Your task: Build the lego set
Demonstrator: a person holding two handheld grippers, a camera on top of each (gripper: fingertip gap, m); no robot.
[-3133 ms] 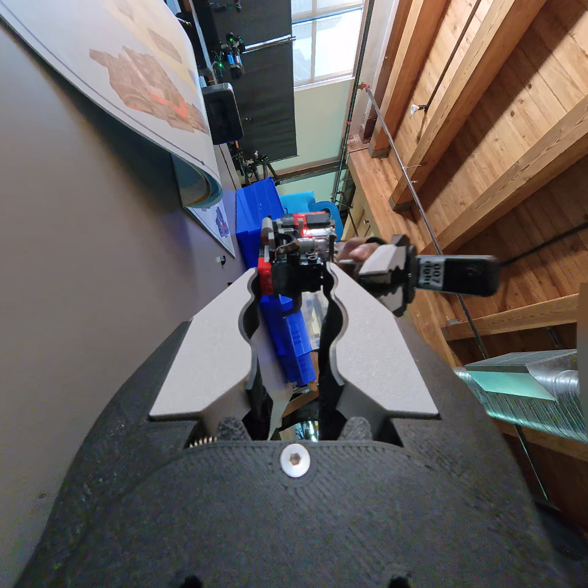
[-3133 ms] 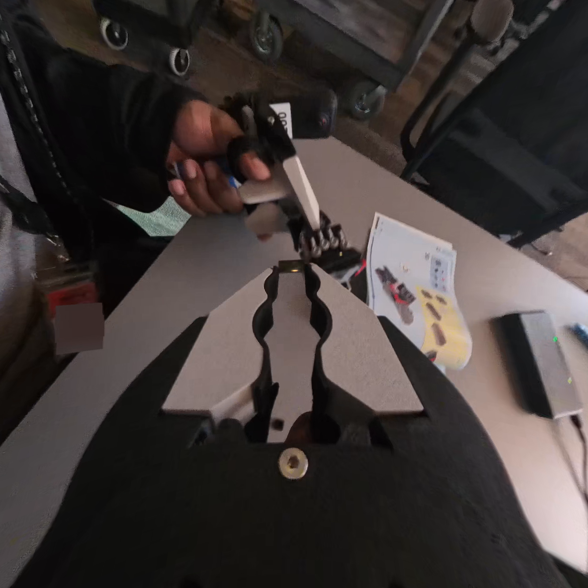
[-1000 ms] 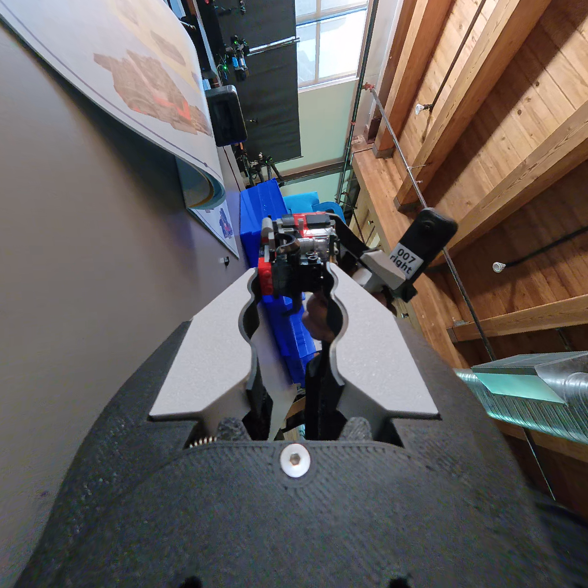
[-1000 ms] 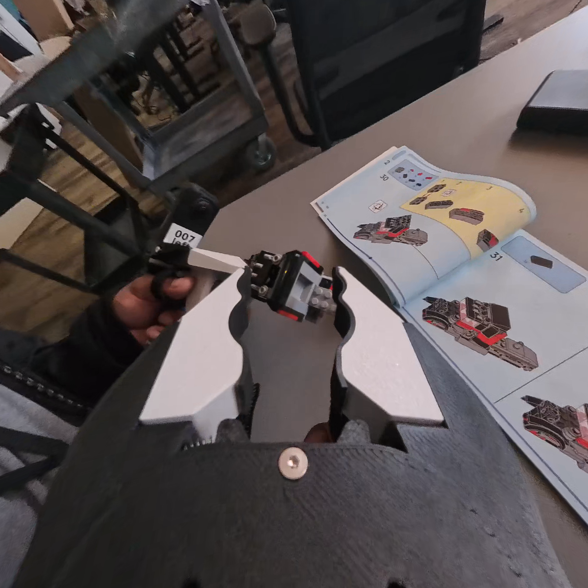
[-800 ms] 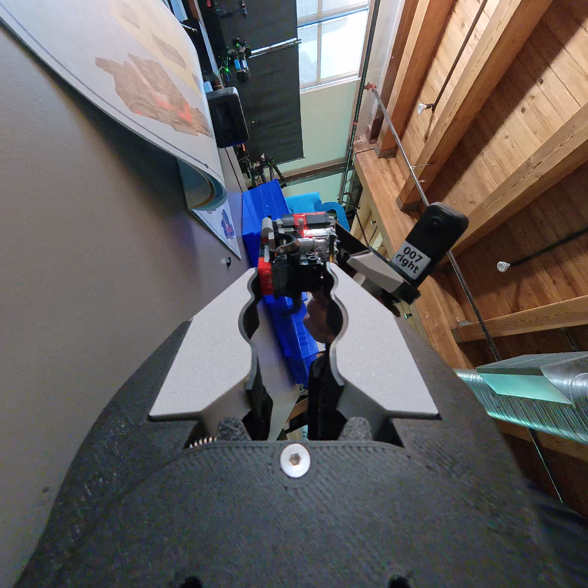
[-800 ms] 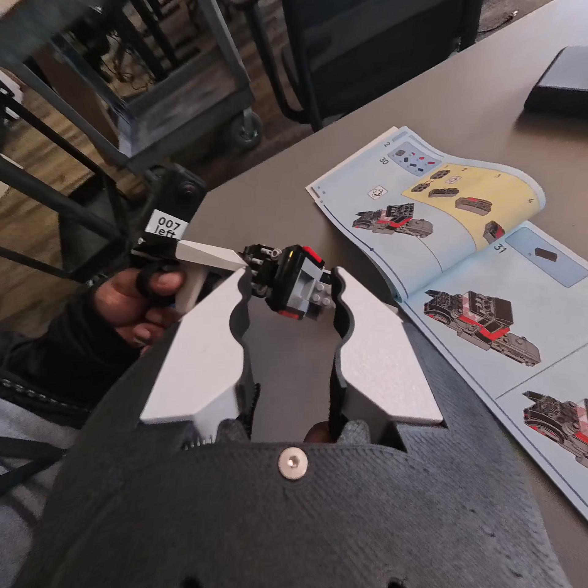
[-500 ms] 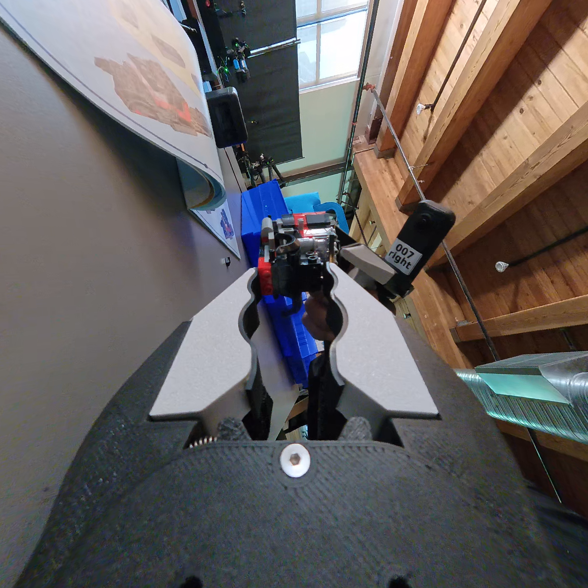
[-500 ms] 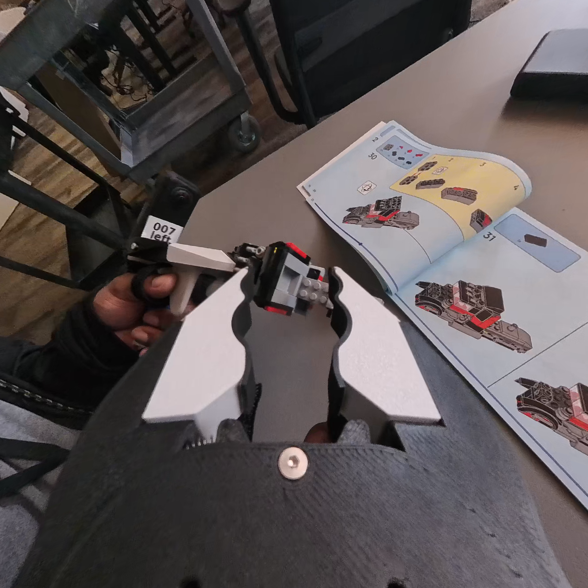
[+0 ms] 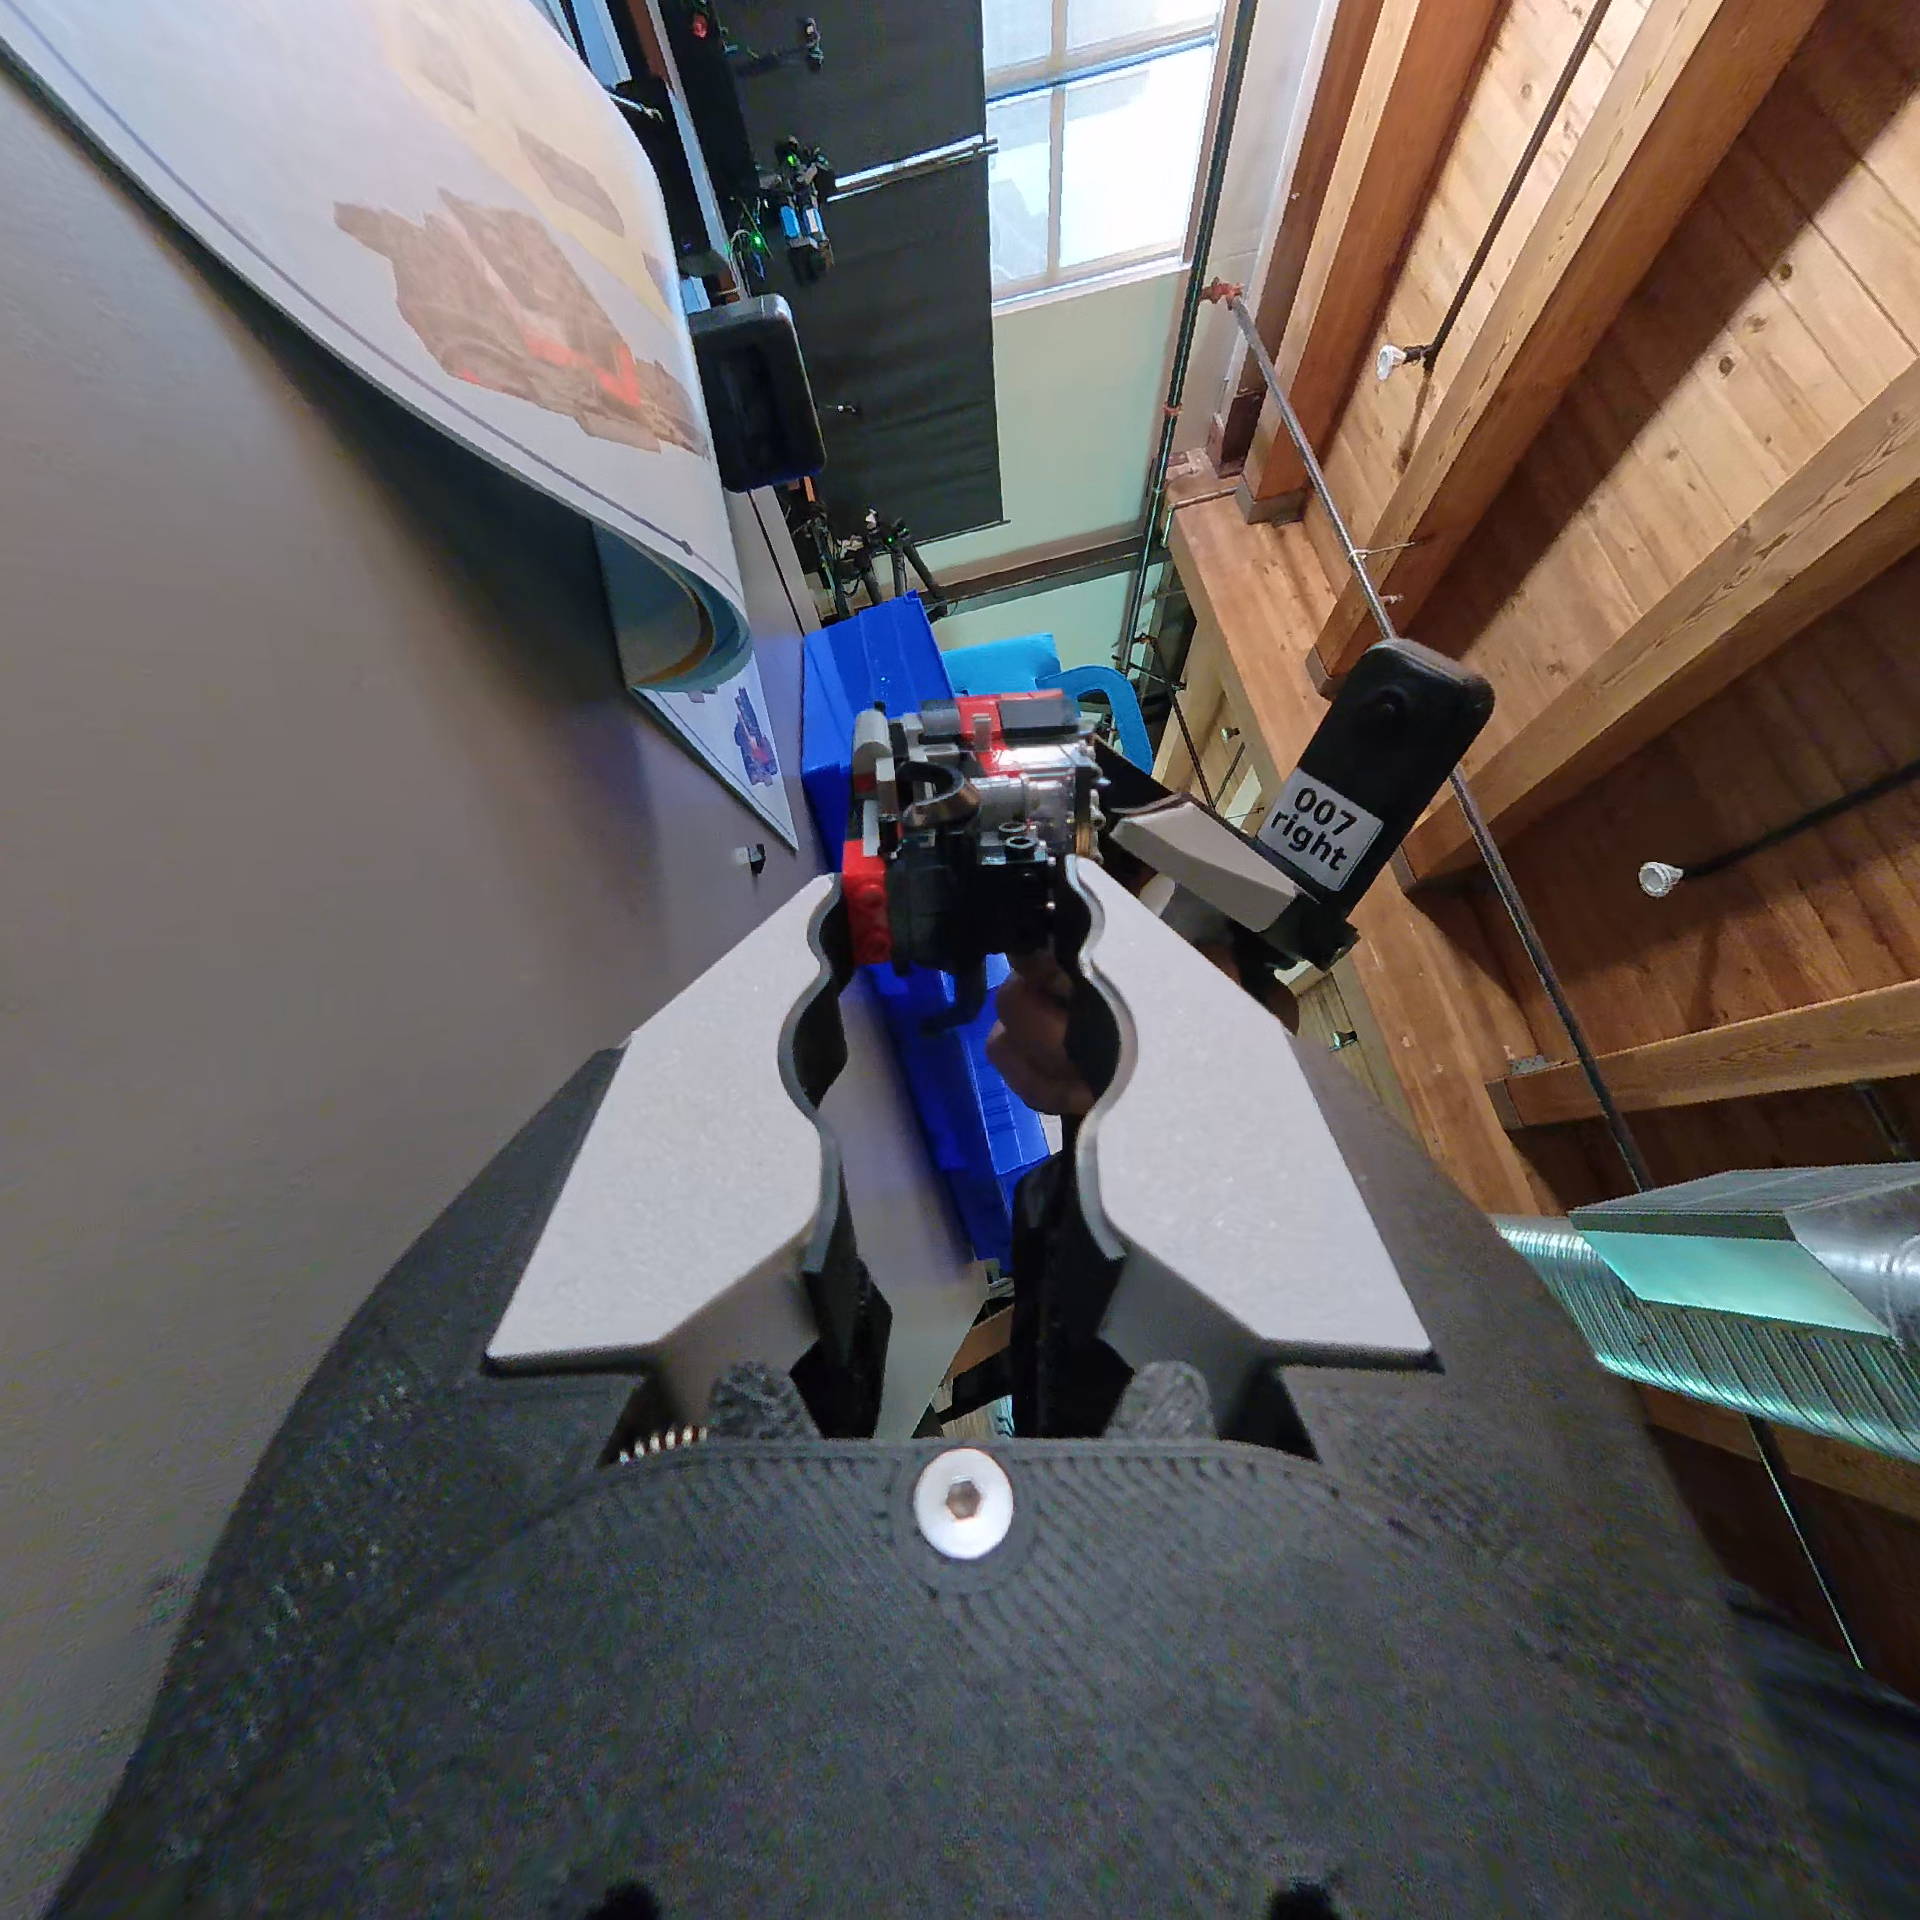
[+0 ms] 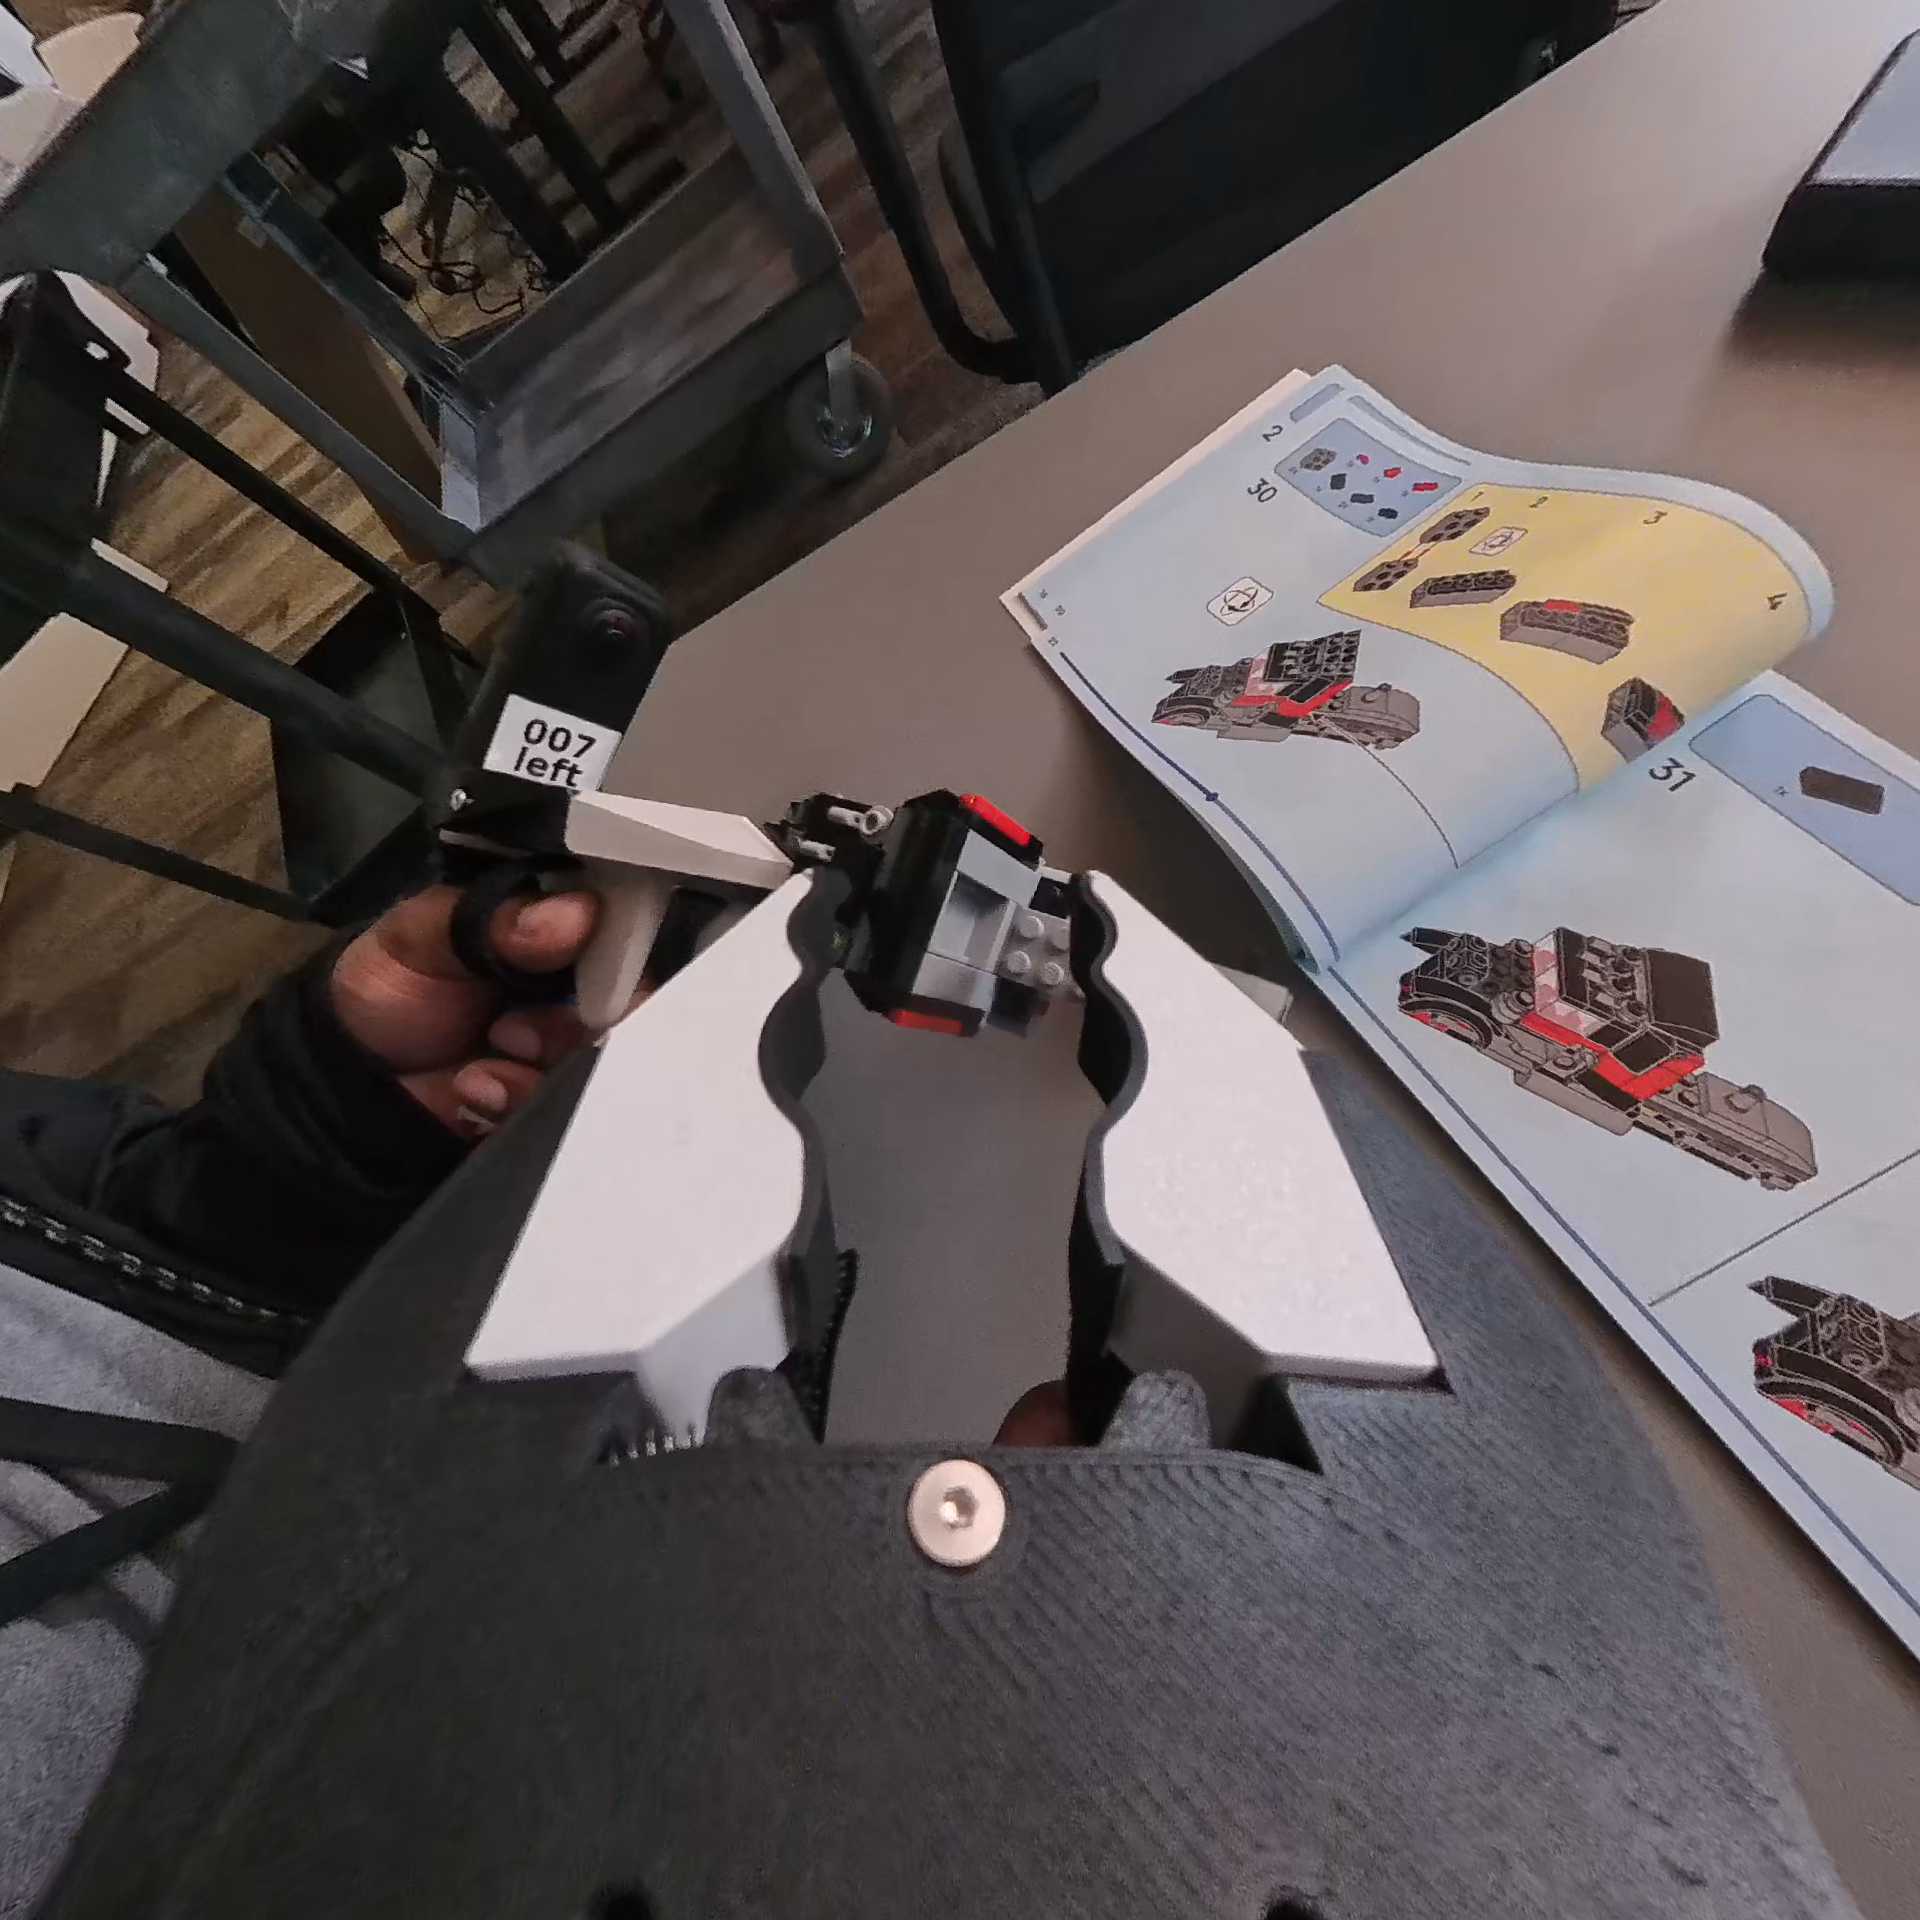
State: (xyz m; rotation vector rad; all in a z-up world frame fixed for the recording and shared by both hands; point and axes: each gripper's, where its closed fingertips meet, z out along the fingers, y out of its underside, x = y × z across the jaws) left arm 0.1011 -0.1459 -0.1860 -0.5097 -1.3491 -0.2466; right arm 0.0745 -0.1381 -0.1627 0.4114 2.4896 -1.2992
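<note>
A part-built lego model (image 9: 977, 831) of black, grey and red bricks is clamped in my left gripper (image 9: 961, 883), held up off the grey table (image 9: 208, 831). In the right wrist view the model (image 10: 945, 925) sits between the tips of my right gripper (image 10: 945, 904), whose jaws stand wide on either side of it, close to its black and grey ends. The left gripper (image 10: 795, 868) reaches in from the left, in a person's hand (image 10: 447, 977). The right gripper (image 9: 1153, 842) also shows just beyond the model in the left wrist view.
An open instruction booklet (image 10: 1455, 831) lies on the table (image 10: 1351, 260) to the right; it also shows in the left wrist view (image 9: 416, 260). A black box (image 10: 1860, 208) sits far right. Blue bins (image 9: 883, 665) stand at the table's end. A wheeled cart (image 10: 520, 260) and chair (image 10: 1143, 156) stand beyond the edge.
Three seconds ago the right gripper was nearly closed and apart from the model; now it is open with the model between its tips. Over the last second it edged closer. The left grip is unchanged.
</note>
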